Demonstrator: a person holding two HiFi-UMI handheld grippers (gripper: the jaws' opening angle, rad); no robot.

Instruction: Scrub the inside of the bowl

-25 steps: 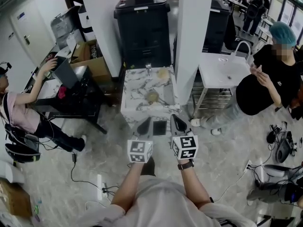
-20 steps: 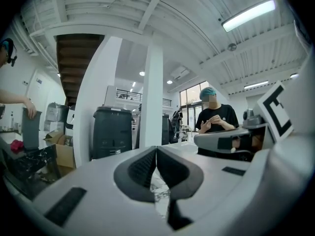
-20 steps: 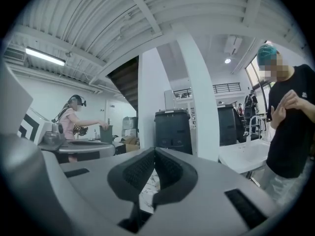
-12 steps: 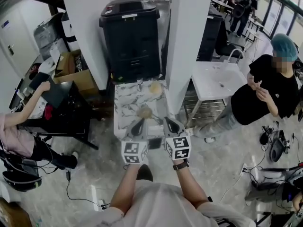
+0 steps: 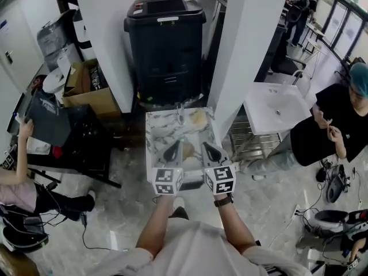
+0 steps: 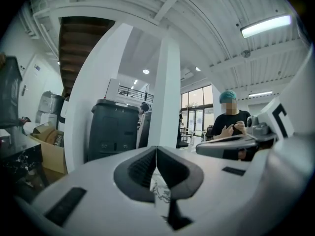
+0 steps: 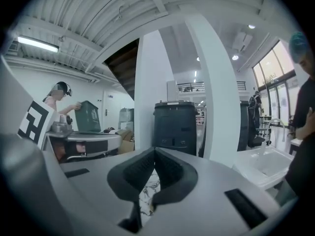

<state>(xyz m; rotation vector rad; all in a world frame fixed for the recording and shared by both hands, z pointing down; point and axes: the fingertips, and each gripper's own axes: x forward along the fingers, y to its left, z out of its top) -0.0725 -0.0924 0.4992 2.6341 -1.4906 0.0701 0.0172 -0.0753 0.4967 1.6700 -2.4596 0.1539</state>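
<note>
Grey-seeming shirt (image 5: 195, 247), dark wristwatch (image 5: 224, 200); left tongs (image 5: 173, 149) and right tongs (image 5: 209, 150) pale, marker-cubed.

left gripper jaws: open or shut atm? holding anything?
Shut, empty. In the left gripper view the left gripper has its jaws meeting at the tips, with nothing between them.

A: Clearance ahead of left gripper (image 5: 174, 147) and right gripper (image 5: 206, 147)?
B: Marble table (image 5: 158, 125) below; left pillar (image 5: 106, 39) and right pillar (image 5: 244, 50) flank it (black bin (image 5: 167, 45) behind). White sink (image 5: 276, 111) blocks right.

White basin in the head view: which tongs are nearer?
Right. The right tongs are left of the white basin; the left tongs lie farther left again.
</note>
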